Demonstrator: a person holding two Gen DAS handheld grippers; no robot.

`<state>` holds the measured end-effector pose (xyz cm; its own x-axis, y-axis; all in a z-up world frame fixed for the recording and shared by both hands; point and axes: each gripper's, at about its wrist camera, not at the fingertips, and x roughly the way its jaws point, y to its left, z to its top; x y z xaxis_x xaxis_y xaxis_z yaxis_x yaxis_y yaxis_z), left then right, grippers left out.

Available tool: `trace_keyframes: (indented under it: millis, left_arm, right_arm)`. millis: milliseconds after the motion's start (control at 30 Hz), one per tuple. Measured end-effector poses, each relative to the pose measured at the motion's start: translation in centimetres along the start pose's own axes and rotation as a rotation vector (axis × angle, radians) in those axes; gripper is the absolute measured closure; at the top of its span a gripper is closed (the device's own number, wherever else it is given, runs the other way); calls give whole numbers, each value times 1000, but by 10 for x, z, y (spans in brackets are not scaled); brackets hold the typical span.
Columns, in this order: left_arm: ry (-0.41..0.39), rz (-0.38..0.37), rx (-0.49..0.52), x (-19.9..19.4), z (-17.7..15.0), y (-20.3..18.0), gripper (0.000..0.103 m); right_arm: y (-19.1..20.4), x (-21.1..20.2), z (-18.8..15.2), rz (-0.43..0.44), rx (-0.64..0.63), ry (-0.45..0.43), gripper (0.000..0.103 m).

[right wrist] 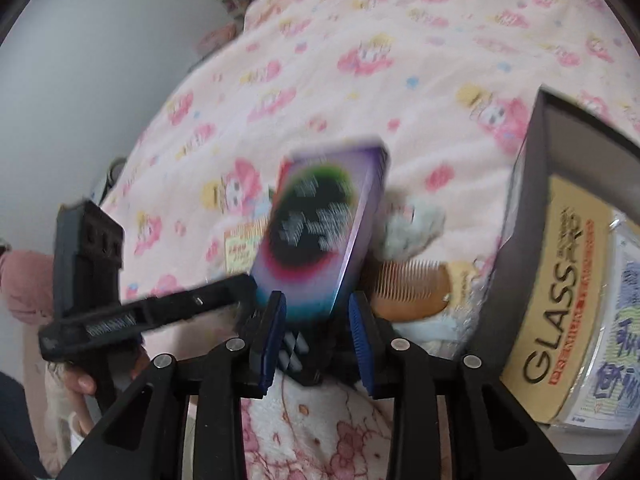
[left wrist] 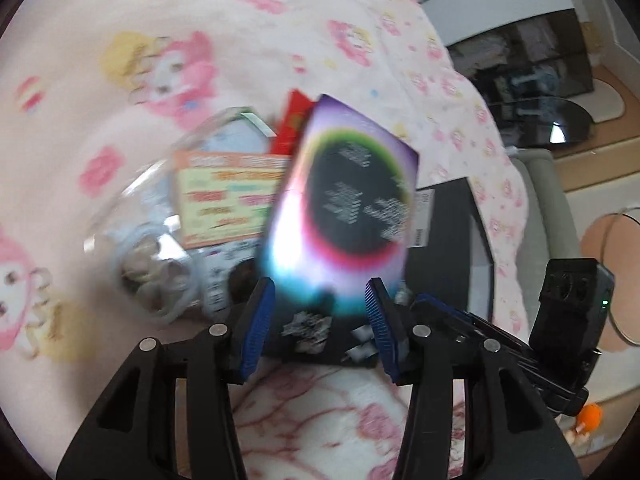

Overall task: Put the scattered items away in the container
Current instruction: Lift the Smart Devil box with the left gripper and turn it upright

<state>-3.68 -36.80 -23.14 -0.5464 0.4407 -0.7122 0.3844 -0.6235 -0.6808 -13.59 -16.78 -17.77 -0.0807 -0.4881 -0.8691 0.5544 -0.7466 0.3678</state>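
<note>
Purple box (left wrist: pixel 340 200): one unit, with a dark disc printed on its broad face. It is off the blanket, left of the container and near it. The long axis runs up and away from the jaws, with the top leaning slightly toward the container.

Left gripper (left wrist: pixel 320 292): the jaws stand at a middling width with the box's lower end between them. Motion blur hides whether the pads press on it.

Right gripper (right wrist: pixel 314 308): the jaws are set narrower and the same lower end sits between them. Contact cannot be confirmed here either.

Container (right wrist: pixel 536 200): one dark grey bin, to the right of the box in both views. The right hand appears to be the nearer one, so the coming move is probably a short carry to the right, over the near wall.

Count inside the container, two flat packs:
- one lettered "GLASS" (right wrist: pixel 560 280)
- one clear-wrapped (right wrist: pixel 616 320)

Count left of the container, on the pink blanket (left wrist: pixel 200 20):
- one comb (right wrist: pixel 412 284)
- one grey plush (right wrist: pixel 416 224)
- one orange printed card (left wrist: pixel 224 200)
- one red packet (left wrist: pixel 292 120)
- one clear bag (left wrist: pixel 152 272)
</note>
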Motion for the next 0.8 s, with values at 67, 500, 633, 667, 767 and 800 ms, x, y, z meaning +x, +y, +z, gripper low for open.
trace_keyframes:
  millis: [67, 500, 633, 667, 767, 800]
  left_arm:
    - [13, 30, -11, -6, -8, 8, 56]
    - [-46, -19, -49, 20, 12, 31, 47]
    - [-47, 32, -9, 18, 9, 18, 50]
    - [-45, 22, -6, 15, 7, 15, 51]
    - [-69, -27, 33, 0, -2, -2, 51]
    - [-80, -46, 53, -8, -6, -11, 51]
  right_arm:
    - [-2, 13, -5, -15, 15, 29, 74]
    - [0, 54, 9, 53, 39, 67, 68]
    - [6, 55, 12, 34, 15, 52, 65]
    - [8, 49, 11, 26, -5, 35, 65]
    - [10, 22, 9, 36, -27, -27, 66]
    - [11, 12, 9, 47, -28, -46, 66]
